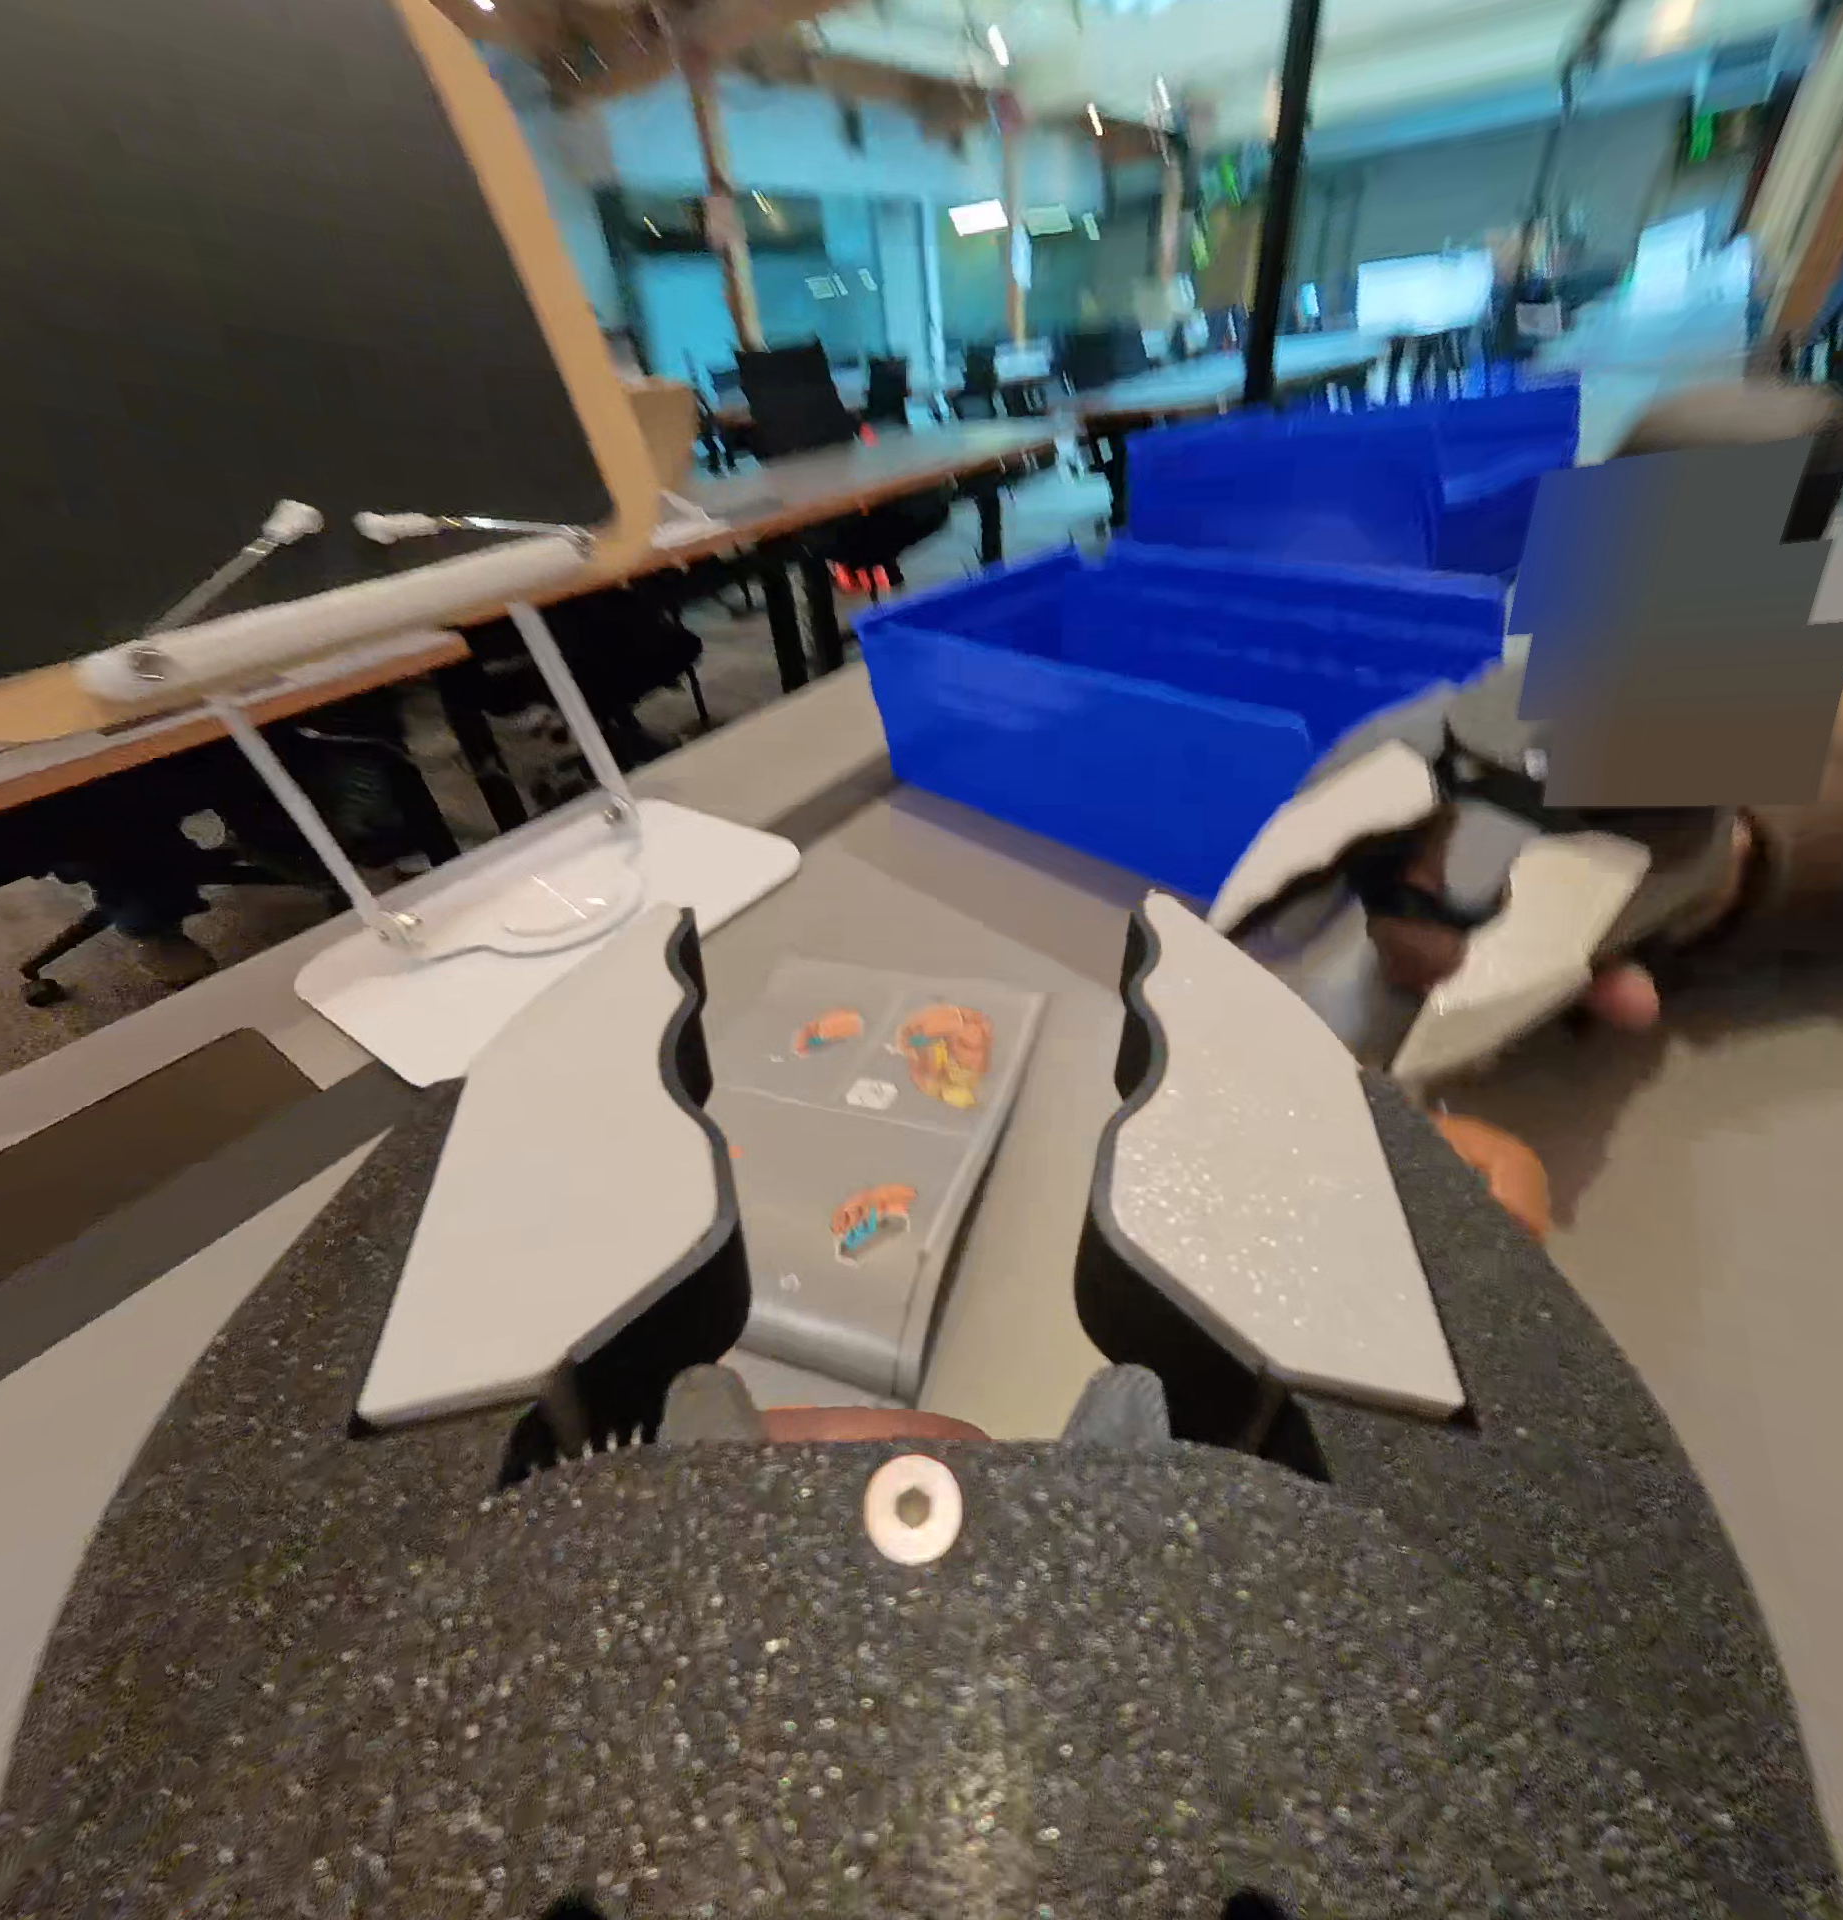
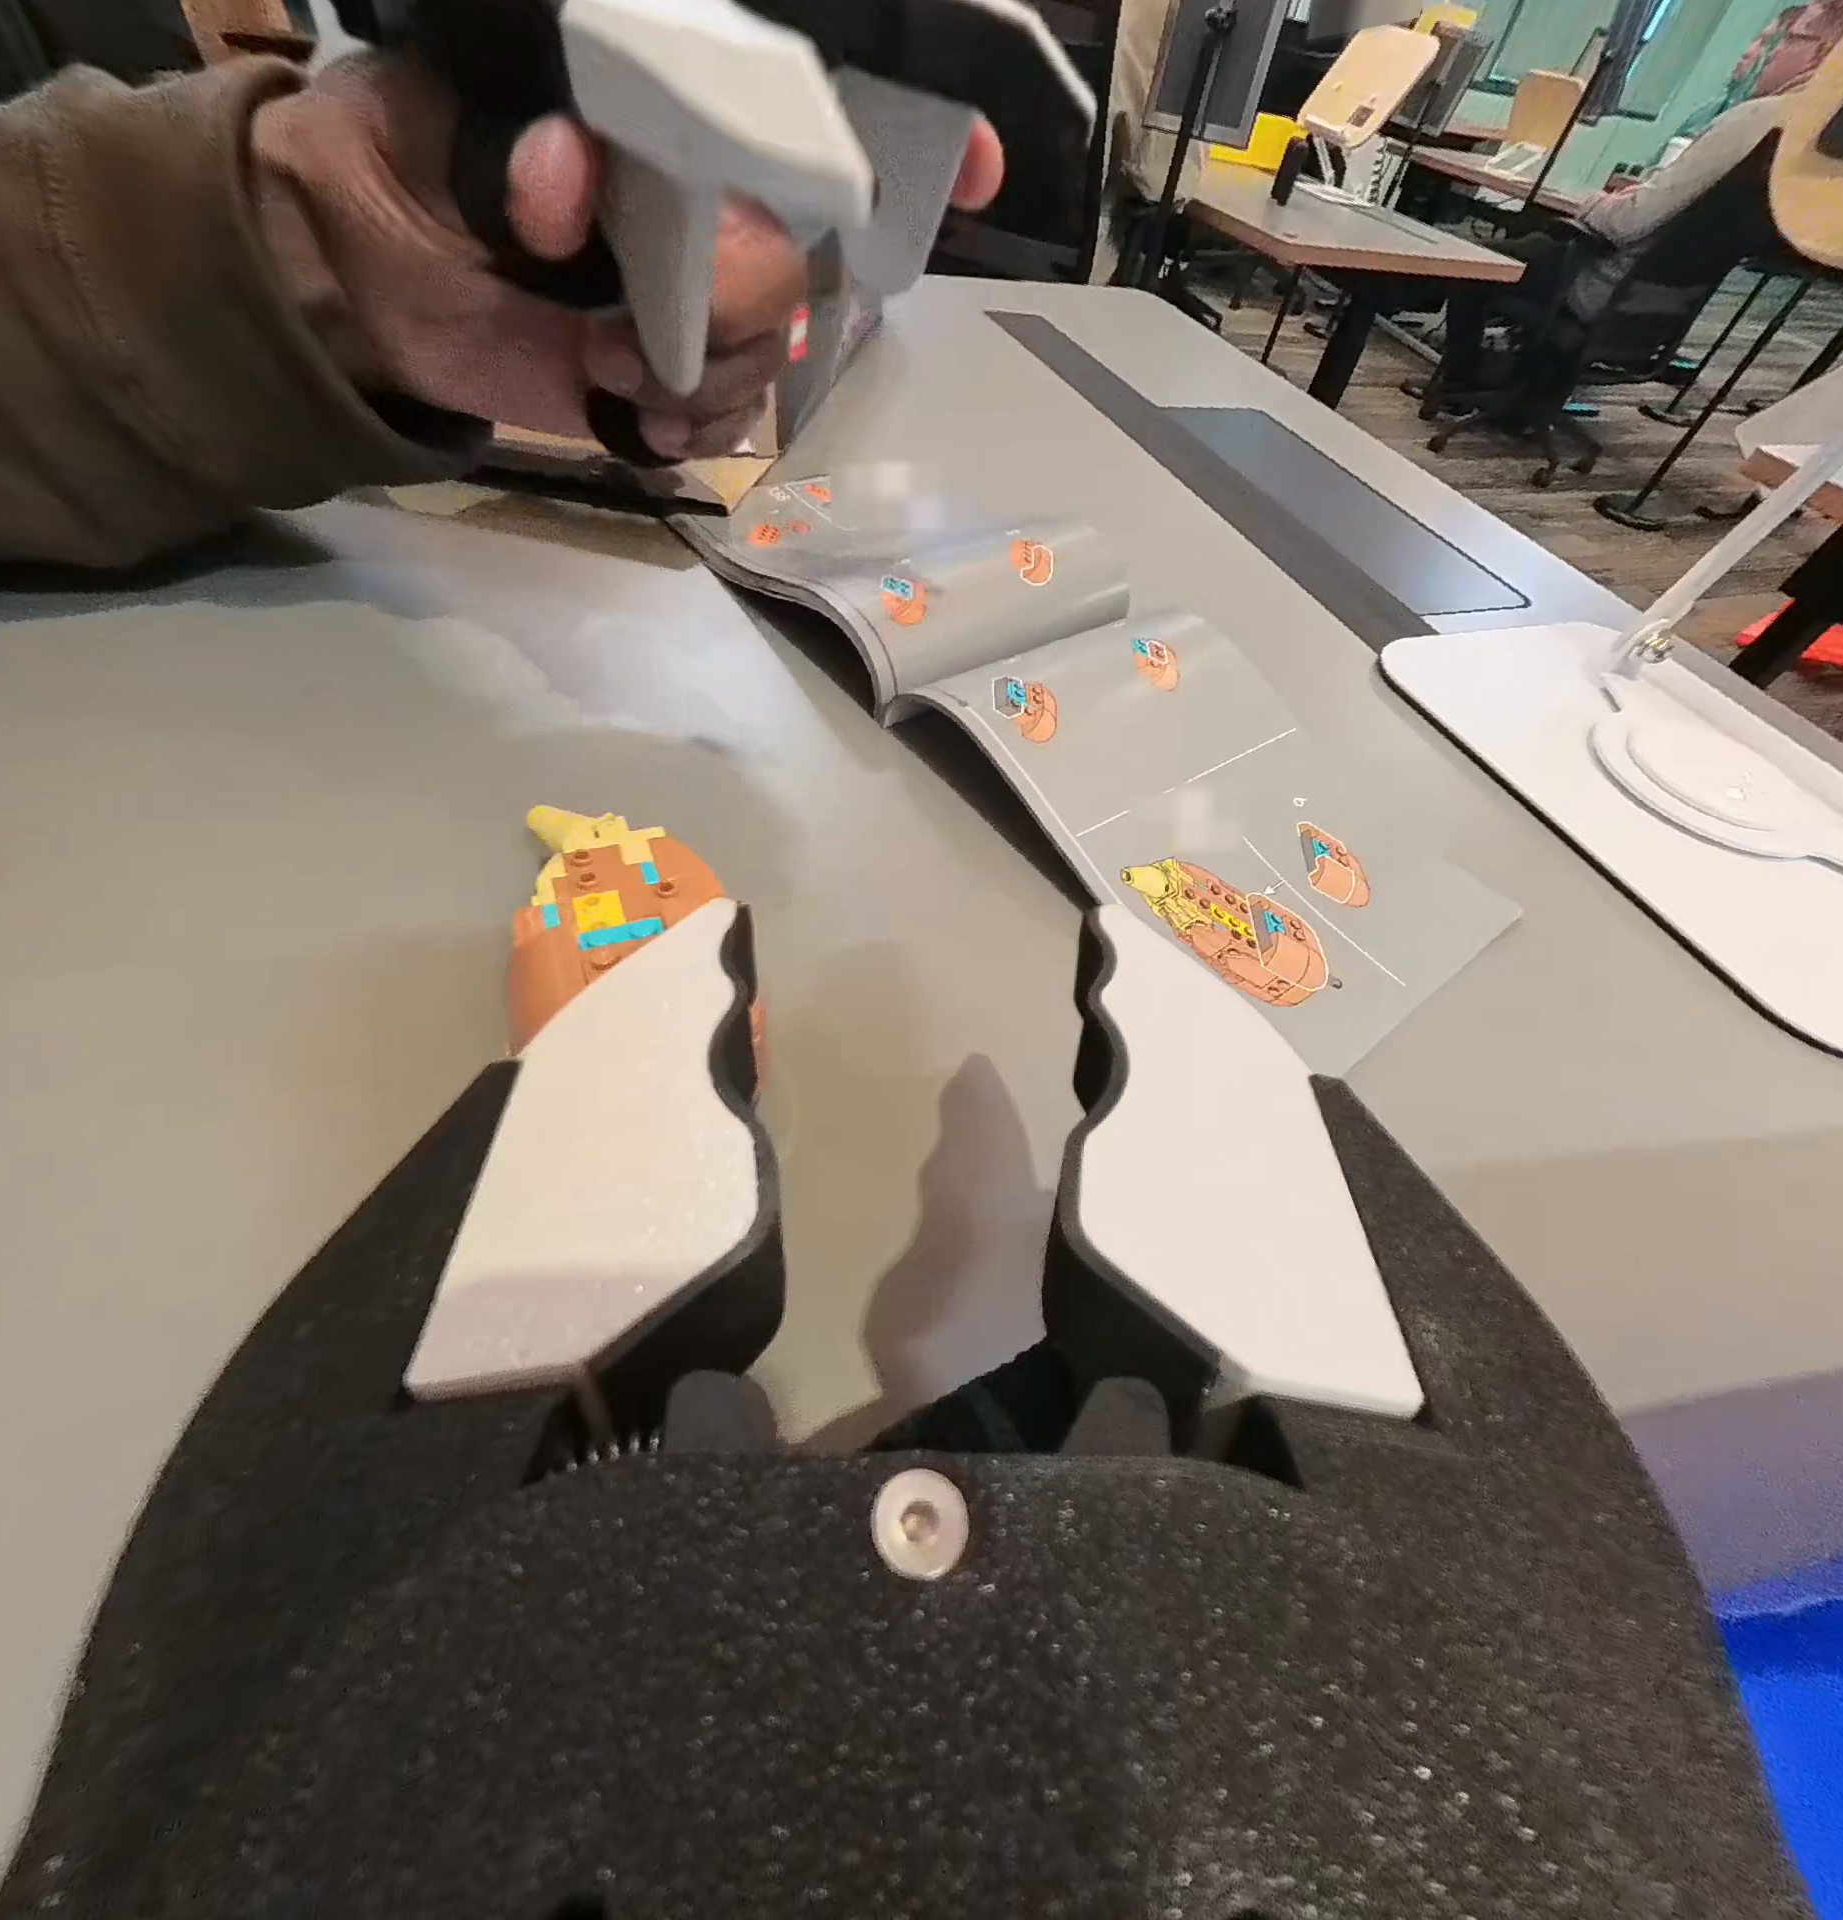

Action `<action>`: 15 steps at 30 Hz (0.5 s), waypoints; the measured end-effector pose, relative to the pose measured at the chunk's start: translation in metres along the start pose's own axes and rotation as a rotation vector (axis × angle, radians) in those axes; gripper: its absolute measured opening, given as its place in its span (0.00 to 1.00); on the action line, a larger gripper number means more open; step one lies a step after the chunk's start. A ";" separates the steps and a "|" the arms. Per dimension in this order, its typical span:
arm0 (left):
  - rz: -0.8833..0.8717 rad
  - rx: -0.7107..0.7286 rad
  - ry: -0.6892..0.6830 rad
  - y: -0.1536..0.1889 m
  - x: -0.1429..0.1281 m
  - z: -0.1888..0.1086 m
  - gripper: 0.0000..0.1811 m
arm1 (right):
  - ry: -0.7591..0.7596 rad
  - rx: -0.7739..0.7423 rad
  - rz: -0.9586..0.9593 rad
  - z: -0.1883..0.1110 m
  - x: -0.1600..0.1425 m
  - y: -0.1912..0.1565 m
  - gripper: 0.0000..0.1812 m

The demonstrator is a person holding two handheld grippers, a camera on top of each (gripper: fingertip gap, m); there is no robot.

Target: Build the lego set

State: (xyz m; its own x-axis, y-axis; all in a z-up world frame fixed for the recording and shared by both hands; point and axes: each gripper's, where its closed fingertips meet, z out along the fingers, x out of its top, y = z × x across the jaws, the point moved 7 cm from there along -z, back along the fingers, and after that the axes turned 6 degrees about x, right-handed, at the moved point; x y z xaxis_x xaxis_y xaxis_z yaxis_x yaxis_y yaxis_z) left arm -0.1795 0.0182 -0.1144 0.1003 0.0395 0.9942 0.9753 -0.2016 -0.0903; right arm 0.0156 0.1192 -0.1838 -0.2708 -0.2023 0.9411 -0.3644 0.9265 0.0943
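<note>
Careful: your left claw (image 1: 912, 1023) hangs released over the instruction booklet (image 2: 1187, 769), your right claw (image 2: 917, 971) gapes empty with the half-built brown lego model (image 2: 605, 914) on the desk (image 2: 221, 831) beside its left finger; a sideways sweep could topple it

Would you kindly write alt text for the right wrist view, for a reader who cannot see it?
The open right gripper hovers over a grey table, a partly built orange lego model lying by its left finger. An open instruction booklet lies ahead, with the left gripper hand-held above its far end.
</note>
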 end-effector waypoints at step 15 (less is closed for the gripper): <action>-0.140 0.235 0.277 -0.072 0.014 0.026 0.33 | 0.029 -0.071 0.064 0.001 0.002 0.014 0.30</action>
State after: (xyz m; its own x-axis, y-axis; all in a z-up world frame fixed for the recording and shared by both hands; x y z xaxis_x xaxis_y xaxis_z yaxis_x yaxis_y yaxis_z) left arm -0.2430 0.0584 -0.0950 -0.0624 -0.2214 0.9732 0.9975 0.0175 0.0680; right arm 0.0090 0.1318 -0.1813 -0.2654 -0.1340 0.9548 -0.2826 0.9576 0.0558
